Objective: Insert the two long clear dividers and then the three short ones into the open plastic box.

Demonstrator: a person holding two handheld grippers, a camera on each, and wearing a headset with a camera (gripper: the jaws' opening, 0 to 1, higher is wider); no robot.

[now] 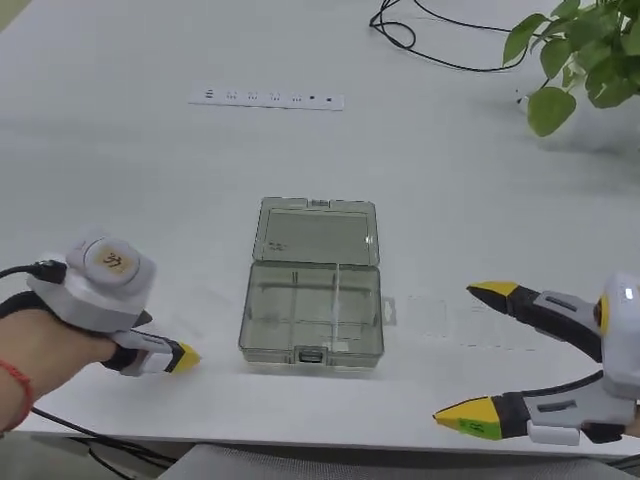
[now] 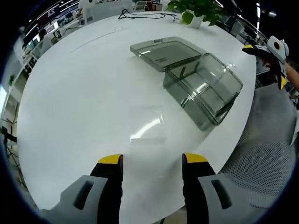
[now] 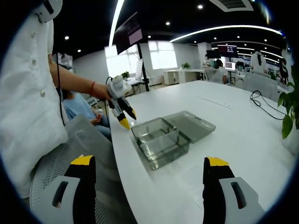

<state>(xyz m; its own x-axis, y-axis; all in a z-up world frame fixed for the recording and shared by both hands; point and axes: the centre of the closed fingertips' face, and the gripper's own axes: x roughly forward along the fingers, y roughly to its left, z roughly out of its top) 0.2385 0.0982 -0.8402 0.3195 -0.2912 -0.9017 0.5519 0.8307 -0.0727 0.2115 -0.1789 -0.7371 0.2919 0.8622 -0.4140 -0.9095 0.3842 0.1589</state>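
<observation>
The left tool (image 1: 178,356) rested low near the front left edge of the white worktop (image 1: 150,200), held by a hand (image 1: 35,365). A small gold mark sat on its round cap, too small to read. In the left gripper view its yellow-tipped jaws stood apart with nothing between them. Just ahead of them a clear divider (image 2: 147,129) lay flat on the worktop, short of the box.

Farther back lay a white power strip (image 1: 268,98); its markings could not be read.

The smoky clear plastic box (image 1: 312,355) sat in the middle near the front edge, its lid (image 1: 318,235) folded open flat behind it. A small patch of print on the lid was too fine to read. Inside the box, faint lines of clear dividers crossed and split it into compartments; their number could not be told. The compartments held nothing else.

Just right of the box another faint clear divider (image 1: 455,320) lay flat on the worktop.

The right tool (image 1: 478,352) hovered at the front right, pointing toward the box, its jaws spread wide and gripping nothing.

At the back right were a black cable (image 1: 430,40) and a leafy plant (image 1: 580,50).
</observation>
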